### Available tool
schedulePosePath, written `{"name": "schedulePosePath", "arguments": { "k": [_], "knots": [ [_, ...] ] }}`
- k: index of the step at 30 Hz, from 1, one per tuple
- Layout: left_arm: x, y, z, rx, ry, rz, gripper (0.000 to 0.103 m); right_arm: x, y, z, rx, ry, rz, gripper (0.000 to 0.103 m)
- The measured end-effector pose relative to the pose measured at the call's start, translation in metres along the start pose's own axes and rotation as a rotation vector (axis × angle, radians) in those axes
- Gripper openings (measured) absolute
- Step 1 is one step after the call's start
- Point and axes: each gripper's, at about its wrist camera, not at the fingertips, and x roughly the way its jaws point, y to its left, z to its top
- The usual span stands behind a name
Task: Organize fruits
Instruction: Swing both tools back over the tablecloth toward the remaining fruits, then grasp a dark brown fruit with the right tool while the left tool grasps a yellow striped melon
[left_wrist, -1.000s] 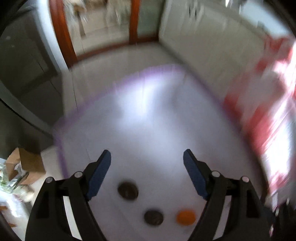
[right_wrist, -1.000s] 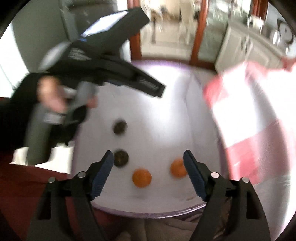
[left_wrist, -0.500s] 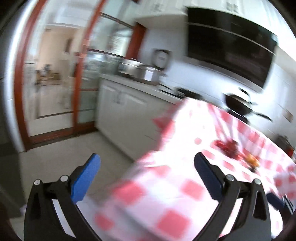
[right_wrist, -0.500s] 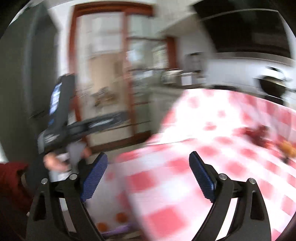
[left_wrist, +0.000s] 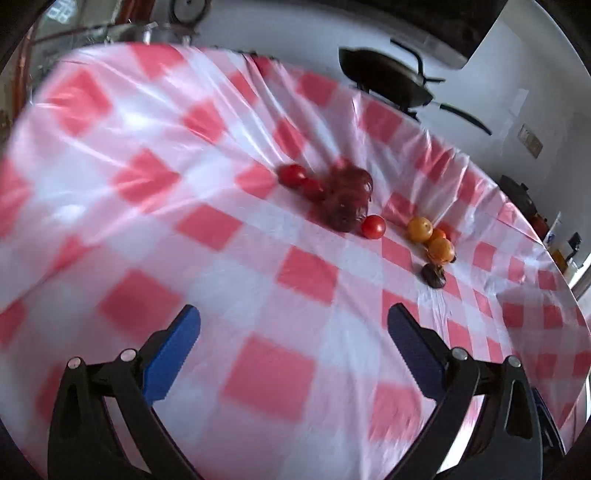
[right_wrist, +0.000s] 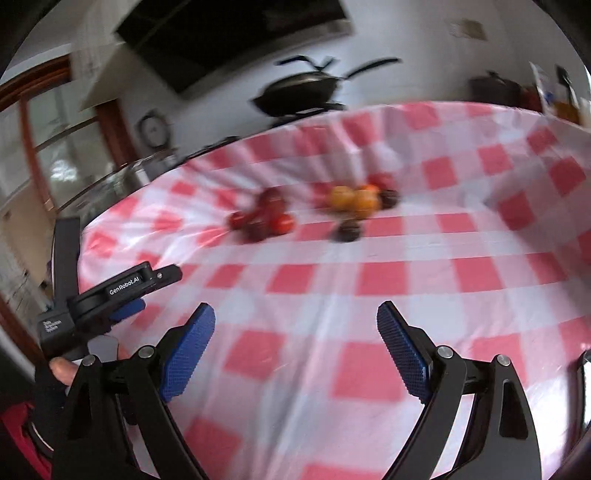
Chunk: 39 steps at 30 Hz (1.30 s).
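Since a second ago both cameras have swung away from the white, purple-edged surface with its few small fruits; we are now looking at a table under a red-and-white checked cloth (left_wrist: 303, 273).

In the left wrist view we are seeing the left gripper (left_wrist: 293, 325) at the bottom of the frame, its blue fingers (left_wrist: 173, 347) standing wide apart with only cloth showing between them; nothing is being held. The fruits are lying right of centre, well ahead of the fingertips. A dark red cluster (left_wrist: 345, 199) is sitting mid-frame with small red tomatoes (left_wrist: 373, 226) at its left and lower right edges. Just right of these, orange fruits (left_wrist: 420, 229) are bunching together, touching one another, and a dark fruit (left_wrist: 434, 275) is lying just below them.

In the right wrist view the right gripper (right_wrist: 295, 325) is likewise spread wide over bare cloth, gripping nothing. The fruits are showing blurred at upper centre: the red group (right_wrist: 264, 218) to the left, the orange group (right_wrist: 354, 199) to the right, a dark fruit (right_wrist: 348, 231) below it.

At the lower left of this view we are seeing a hand (right_wrist: 61, 371) holding the left gripper's body.

A black pan (left_wrist: 384, 83) is standing beyond the table's far edge.
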Motion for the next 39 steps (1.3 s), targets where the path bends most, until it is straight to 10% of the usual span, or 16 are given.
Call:
{"name": "schedulePosePath", "arguments": {
  "k": [10, 18, 39],
  "knots": [
    [0.064, -0.009, 0.034, -0.134, -0.055, 0.001, 0.101, 0.085, -0.097, 0.053, 0.249, 0.092, -0.168, 0.087],
    [0.059, 0.008, 0.033, -0.188, -0.068, -0.14, 0.101, 0.164, -0.1, 0.092, -0.005, 0.148, -0.378, 0.083],
    [0.063, 0.01, 0.031, -0.213, -0.051, -0.161, 0.101, 0.271, -0.102, 0.138, -0.074, 0.274, -0.239, 0.042]
  ]
}}
